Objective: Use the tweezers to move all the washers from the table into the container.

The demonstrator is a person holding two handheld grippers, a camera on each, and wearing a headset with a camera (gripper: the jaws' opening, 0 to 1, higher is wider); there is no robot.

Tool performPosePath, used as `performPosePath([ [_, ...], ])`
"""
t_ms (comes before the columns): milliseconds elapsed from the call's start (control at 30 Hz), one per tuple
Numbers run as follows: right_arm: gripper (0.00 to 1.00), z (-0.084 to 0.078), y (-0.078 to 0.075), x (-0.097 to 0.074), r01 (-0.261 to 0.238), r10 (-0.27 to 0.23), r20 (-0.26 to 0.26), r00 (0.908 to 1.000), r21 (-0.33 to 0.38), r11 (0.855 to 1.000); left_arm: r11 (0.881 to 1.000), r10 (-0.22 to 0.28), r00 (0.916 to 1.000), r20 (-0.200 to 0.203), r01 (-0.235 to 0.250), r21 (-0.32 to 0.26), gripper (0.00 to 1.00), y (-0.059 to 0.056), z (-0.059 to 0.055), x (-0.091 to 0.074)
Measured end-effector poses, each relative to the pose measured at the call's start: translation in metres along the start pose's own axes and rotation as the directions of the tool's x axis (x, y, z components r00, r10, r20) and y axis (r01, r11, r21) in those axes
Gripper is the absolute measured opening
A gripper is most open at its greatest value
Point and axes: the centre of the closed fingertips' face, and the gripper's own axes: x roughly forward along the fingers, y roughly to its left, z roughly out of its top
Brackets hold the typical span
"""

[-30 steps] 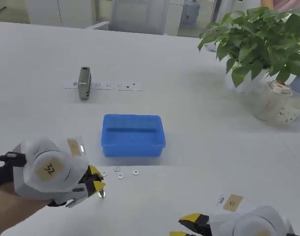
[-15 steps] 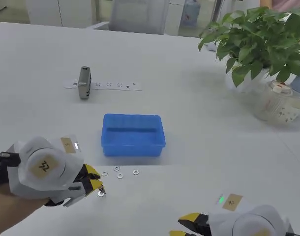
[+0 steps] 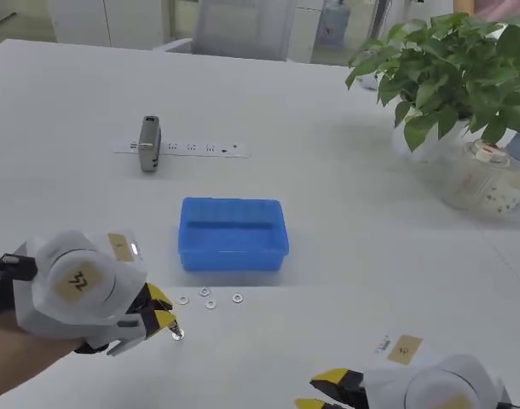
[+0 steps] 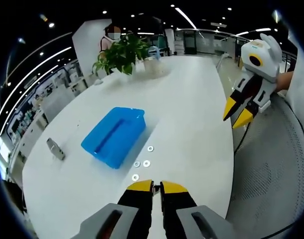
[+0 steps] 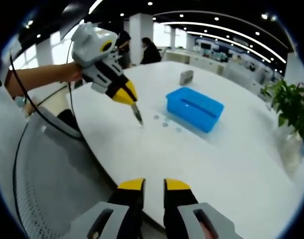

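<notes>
Thin metal tweezers (image 5: 137, 114) clenched in the left gripper (image 3: 163, 310), jaws almost closed on them. Long axis steep, slanting forward and down out of the yellow fingertips. Pointed end at the white bench (image 3: 354, 256), touching it or just above; cannot tell which.

Four small flat metal washers (image 3: 210, 304), ring-shaped, loose on the bench. Scattered in a short row just beyond the tweezer tip, between it and the container (image 3: 233, 256).

Container a shallow rectangular tray of blue plastic with smooth walls and rounded corners. Long side toward the washers, near them but apart.

Right gripper (image 3: 321, 390) low at the near edge of the bench, well apart from the washers. Jaws parted, grasping nothing, yellow tips turned toward the left gripper.

Bench top smooth, matt white.

Farther back, a white power strip (image 3: 200, 149) lying crosswise, with a grey block (image 3: 149, 143) standing at its left end. At the far right, a potted plant (image 3: 447, 68) with broad green leaves.
</notes>
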Motion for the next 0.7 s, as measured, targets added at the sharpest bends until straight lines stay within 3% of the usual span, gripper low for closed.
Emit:
performPosePath([
  [700,0.10,-0.0001,-0.0005,-0.0004,0.005,-0.005,-0.003,1.0000,-0.001,1.000,1.000,-0.017,0.9993,-0.035,0.018,0.013,0.02,-0.0002,-0.0037,0.0032],
])
